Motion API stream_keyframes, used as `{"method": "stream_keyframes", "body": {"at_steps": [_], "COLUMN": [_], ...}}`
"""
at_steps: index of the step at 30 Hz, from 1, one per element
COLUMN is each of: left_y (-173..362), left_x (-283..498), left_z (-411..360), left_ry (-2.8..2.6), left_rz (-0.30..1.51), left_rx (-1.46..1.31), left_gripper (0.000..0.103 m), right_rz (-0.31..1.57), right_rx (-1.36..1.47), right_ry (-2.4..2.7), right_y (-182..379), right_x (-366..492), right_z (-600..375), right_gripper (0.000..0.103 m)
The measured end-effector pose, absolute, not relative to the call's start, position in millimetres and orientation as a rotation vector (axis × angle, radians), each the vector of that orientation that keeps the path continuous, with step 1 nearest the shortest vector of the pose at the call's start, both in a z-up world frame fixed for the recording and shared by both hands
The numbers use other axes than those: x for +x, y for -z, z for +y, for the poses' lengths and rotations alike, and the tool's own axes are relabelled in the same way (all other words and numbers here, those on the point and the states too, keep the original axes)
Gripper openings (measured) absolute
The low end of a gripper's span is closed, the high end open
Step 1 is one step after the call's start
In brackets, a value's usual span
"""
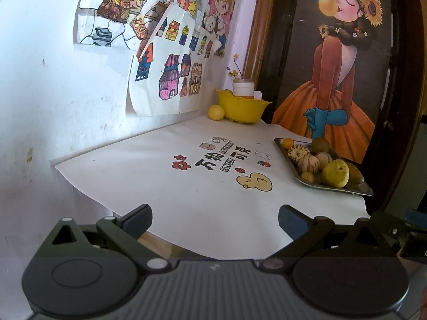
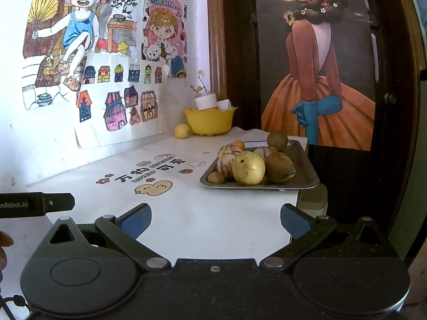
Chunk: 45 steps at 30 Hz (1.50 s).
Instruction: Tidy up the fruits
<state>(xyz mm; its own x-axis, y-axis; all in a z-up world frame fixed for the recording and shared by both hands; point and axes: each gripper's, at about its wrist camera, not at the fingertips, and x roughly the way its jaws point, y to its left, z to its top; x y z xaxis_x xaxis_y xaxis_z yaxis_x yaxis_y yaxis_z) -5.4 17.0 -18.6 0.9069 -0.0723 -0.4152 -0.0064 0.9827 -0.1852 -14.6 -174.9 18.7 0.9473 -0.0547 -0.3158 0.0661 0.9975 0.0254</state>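
Left wrist view: left gripper (image 1: 214, 220) hangs over the near edge of the white mat (image 1: 160, 181), jaws apart, empty. Right gripper (image 2: 215, 220) likewise, jaws apart, nothing held, aimed toward the tray (image 2: 304, 178). Fruits (image 2: 249, 167) sit heaped on the tray at the mat's right side. Farther back, one lemon (image 2: 182, 130) lies just beside the yellow bowl (image 2: 208, 122) in the corner. Piled tray fits either a sorted or an unsorted state.

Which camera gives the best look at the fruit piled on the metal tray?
The right wrist view: the metal tray sits closer and more central, its fruit pile larger. The left wrist view shows the same tray smaller, off right, fruit more bunched.
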Motion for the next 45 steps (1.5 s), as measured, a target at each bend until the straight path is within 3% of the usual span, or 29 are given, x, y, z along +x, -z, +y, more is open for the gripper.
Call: {"method": "stream_keyframes", "body": {"at_steps": [45], "left_y": [21.7], "left_x": [-6.9], "left_z": [13.9], "left_ry": [0.068], "left_rz": [0.445], "left_rx": [-0.208], "left_gripper": [0.102], "right_rz": [0.339], "right_rx": [0.037], "right_ry": [0.049], "right_y": [-14.5], "right_x": [-13.2], "right_z": [-172.3], "right_gripper": [0.102]}}
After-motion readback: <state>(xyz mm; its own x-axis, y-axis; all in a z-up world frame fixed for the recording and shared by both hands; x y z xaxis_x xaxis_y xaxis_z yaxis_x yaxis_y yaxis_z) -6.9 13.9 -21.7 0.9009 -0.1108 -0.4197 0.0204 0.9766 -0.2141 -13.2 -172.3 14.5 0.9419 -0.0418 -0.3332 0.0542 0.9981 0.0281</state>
